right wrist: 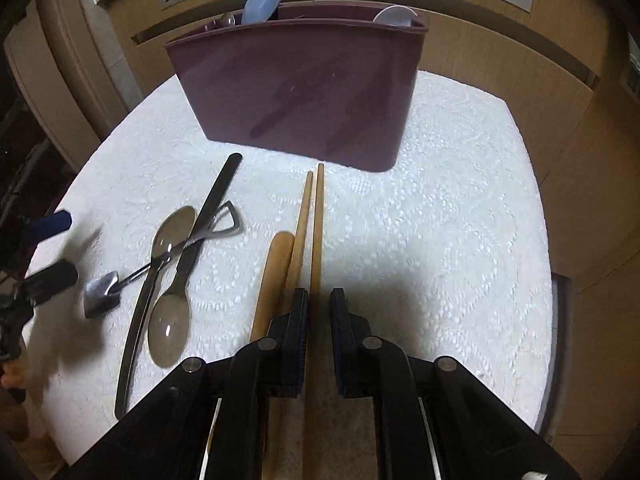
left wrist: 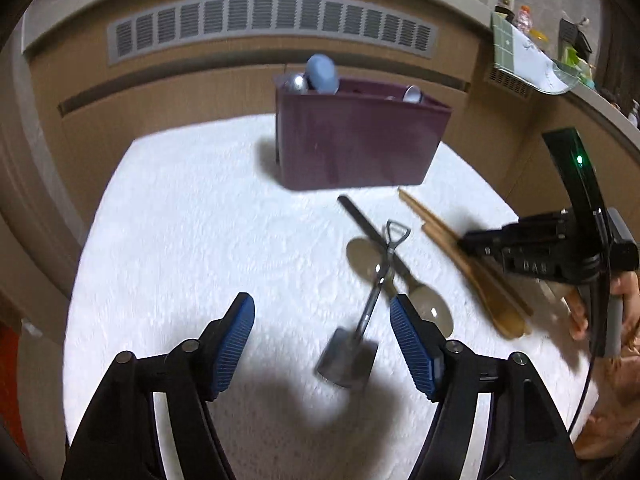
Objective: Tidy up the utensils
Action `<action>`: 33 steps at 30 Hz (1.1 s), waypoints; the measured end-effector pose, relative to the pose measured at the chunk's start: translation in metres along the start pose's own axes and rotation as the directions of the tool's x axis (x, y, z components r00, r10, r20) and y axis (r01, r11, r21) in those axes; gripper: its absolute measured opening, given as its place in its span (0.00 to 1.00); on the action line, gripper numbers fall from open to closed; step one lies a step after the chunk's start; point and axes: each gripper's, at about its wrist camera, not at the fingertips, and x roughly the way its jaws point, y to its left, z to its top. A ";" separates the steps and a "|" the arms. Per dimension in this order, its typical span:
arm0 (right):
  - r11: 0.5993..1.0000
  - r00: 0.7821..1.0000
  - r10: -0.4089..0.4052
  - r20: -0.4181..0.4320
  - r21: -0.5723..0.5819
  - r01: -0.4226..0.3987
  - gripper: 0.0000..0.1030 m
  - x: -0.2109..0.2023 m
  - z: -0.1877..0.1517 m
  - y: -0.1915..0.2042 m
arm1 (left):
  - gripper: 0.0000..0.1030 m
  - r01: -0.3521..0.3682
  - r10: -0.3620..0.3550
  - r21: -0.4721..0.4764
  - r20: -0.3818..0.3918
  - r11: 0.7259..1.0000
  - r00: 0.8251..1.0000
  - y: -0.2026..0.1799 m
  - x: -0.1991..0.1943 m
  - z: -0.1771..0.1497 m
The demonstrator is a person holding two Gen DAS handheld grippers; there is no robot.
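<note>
A dark purple utensil bin (left wrist: 352, 140) (right wrist: 304, 88) stands on a white lace cloth, with a blue spoon (left wrist: 321, 73) and metal spoons inside. Loose in front lie a shovel-shaped metal spoon (left wrist: 360, 320) (right wrist: 104, 288), two metal spoons (left wrist: 430, 306) (right wrist: 170, 324), two wooden chopsticks (right wrist: 316, 232) and a wooden spoon (left wrist: 496, 300) (right wrist: 274, 276). My left gripper (left wrist: 322, 344) is open above the shovel spoon. My right gripper (right wrist: 319, 304) is open by a narrow gap, with one chopstick between its fingers.
The white cloth (left wrist: 192, 240) covers a small table next to a wooden wall panel with a vent grille (left wrist: 272, 24). A cluttered shelf (left wrist: 532, 56) is at the far right. The right gripper shows in the left wrist view (left wrist: 464, 246).
</note>
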 end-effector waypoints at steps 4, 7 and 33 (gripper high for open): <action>1.000 1.000 -0.009 0.011 -0.008 0.009 0.10 0.009 0.017 0.002 | 0.69 0.026 -0.027 -0.038 -0.015 0.999 1.000 0.007 0.005 -0.002; 1.000 1.000 -0.004 -0.002 -0.005 0.004 0.05 0.012 0.025 0.002 | 0.69 0.025 -0.025 -0.029 -0.022 0.999 0.999 0.007 0.005 -0.003; 0.992 0.981 0.056 0.187 0.101 -0.076 0.06 -0.075 -0.017 -0.004 | 0.33 -0.050 0.045 0.123 0.038 0.991 0.998 -0.028 -0.013 -0.012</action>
